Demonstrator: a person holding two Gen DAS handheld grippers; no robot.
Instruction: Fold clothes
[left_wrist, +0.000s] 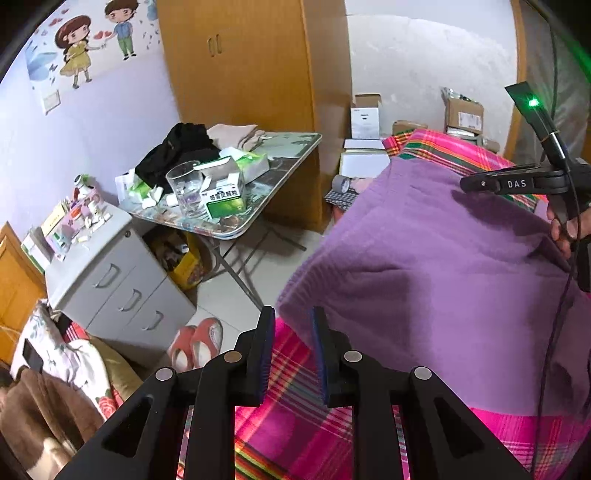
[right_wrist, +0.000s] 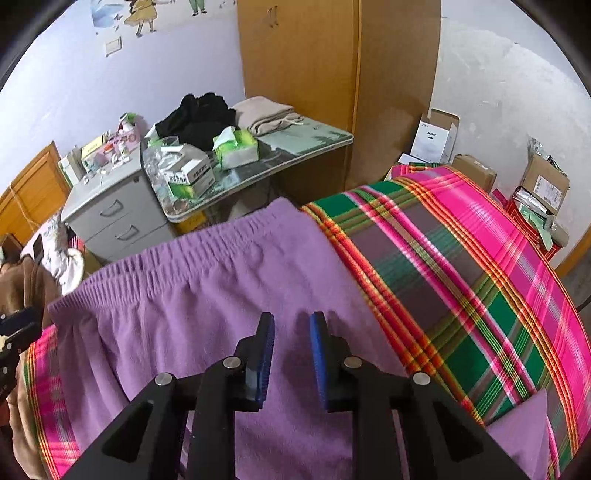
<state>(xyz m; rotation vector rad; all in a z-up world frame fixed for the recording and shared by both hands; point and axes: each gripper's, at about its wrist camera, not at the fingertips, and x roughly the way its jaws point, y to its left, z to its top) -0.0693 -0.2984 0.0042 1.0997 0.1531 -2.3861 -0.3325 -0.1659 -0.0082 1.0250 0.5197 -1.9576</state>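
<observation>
While both black two-finger grippers with blue pads hang over the bed, each stands with its jaws parted and nothing between them: the left gripper (left_wrist: 293, 354) sits above the near left edge of the purple knitted garment (left_wrist: 436, 266), over the bright pink, green and red plaid bed cover (left_wrist: 295, 424), and the right gripper (right_wrist: 292, 358) hovers over the middle of that same garment (right_wrist: 207, 310), casting a shadow on it. The purple cloth lies spread flat on the bed, its gathered elastic band (right_wrist: 177, 254) running along the far edge nearest the room, and a small purple corner shows again at the lower right of the right wrist view. In the left wrist view, the right gripper (left_wrist: 469, 183) appears from the side at the far right, above the garment, with fingers of the person's hand (left_wrist: 565, 236) behind it. Beyond the bed stands a grey metal drawer cabinet (left_wrist: 118, 280) cluttered with small items, then a folding table with a patterned top (left_wrist: 288, 155) carrying a clear drinking glass (left_wrist: 186, 192), green-and-white boxes, a black heap of clothing (right_wrist: 199, 118) and a folded beige garment (right_wrist: 264, 112). Farthest off rise a tall wooden wardrobe (left_wrist: 240, 66) and cardboard boxes (right_wrist: 546, 182) against the wall.
</observation>
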